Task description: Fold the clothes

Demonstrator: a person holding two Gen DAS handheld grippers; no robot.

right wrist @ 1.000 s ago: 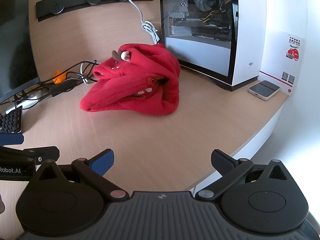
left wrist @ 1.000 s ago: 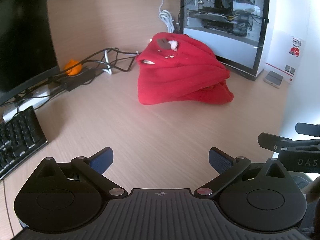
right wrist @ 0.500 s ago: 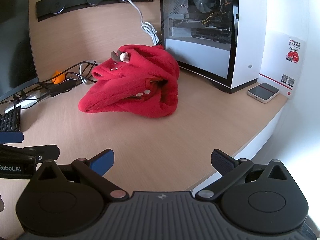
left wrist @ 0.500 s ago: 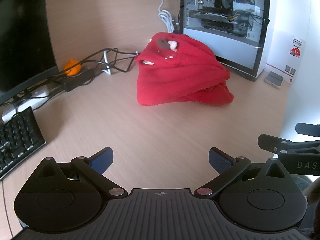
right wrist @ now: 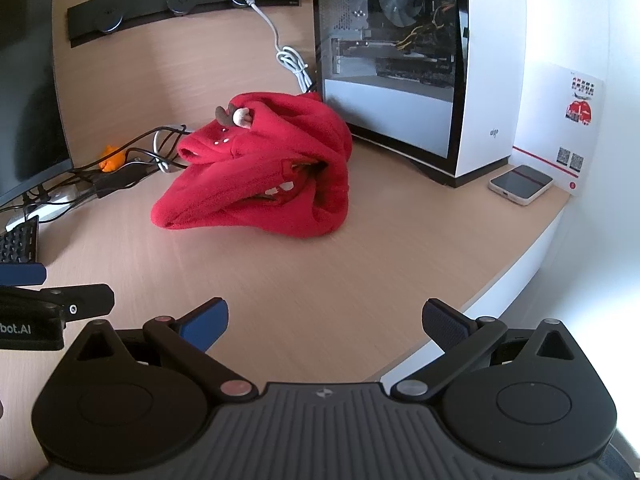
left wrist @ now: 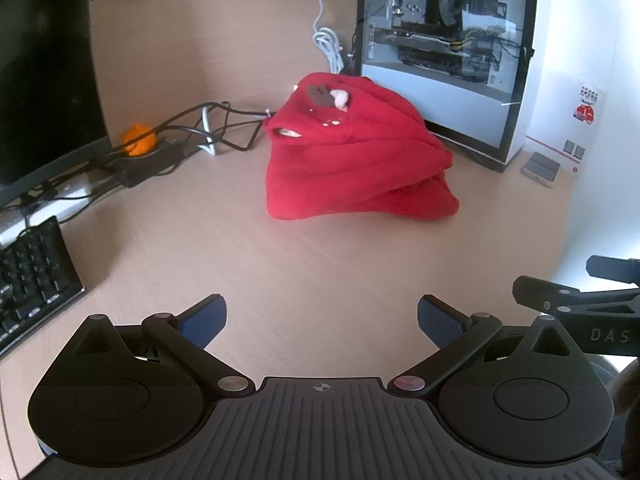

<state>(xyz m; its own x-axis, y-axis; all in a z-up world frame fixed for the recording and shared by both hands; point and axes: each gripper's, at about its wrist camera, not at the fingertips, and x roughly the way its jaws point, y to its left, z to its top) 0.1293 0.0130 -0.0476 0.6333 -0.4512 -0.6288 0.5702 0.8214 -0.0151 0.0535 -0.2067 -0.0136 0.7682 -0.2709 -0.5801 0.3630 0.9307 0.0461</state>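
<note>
A red fleece garment (left wrist: 356, 152) is seen in a crumpled heap on the wooden desk (left wrist: 320, 272), toward 12 o'clock from both grippers and well apart from them. On its top a small brown and pink ornament (left wrist: 326, 97) is attached. The left gripper (left wrist: 322, 316) is held above the desk with its jaws wide open, and nothing is held between the blue pads (left wrist: 204, 318). The right gripper (right wrist: 325, 318) is also kept with open jaws, empty, near the front edge of the desk.

Behind the garment, at 1 o'clock in the left wrist view, a white computer case (left wrist: 444, 52) with a glass side panel is placed. A white cable (right wrist: 290, 60) hangs down from a wall socket just beside it. At 10 o'clock black cables (left wrist: 200, 128) and a small orange object (left wrist: 139, 142) are seen, and at 9 o'clock a black keyboard (left wrist: 32, 276) is lying. A small flat white device (right wrist: 520, 185) is placed at 2 o'clock in the right wrist view.
</note>
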